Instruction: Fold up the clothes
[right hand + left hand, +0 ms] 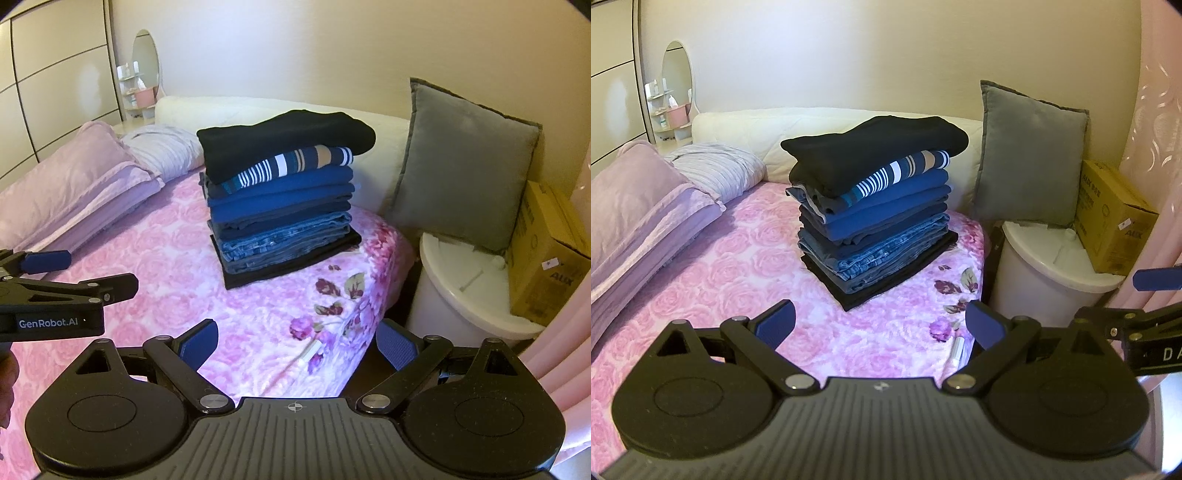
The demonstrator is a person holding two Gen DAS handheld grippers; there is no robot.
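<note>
Bedroom light is falling on a pink rose-print bedspread (746,266) as I am looking through the left wrist camera. My left gripper (881,325) is hovering low over the bed with its blue-padded fingers spread wide, holding nothing. Well ahead of it, a stack of folded clothes (875,210) is sitting on the bedspread near the white headboard (827,122): a black garment (875,147) on top, a striped piece just beneath, then blue tops, jeans and a dark item at the base. A grey cushion (1030,166) is leaning upright to the right, beside a cardboard box (1112,221) resting on a white round stand.

Through the right wrist camera, my right gripper (297,347) is likewise hanging wide open and empty near the bed's corner. The stack of folded clothes (284,206) is standing well apart from it, squared and upright, and the left gripper (70,273) is showing at the frame's left edge. A lilac folded quilt (74,192) is lying along the far side.

I am judging the folding as nearly or fully done: no loose garment is showing in either view, though the bed outside the frames is staying hidden from me.
</note>
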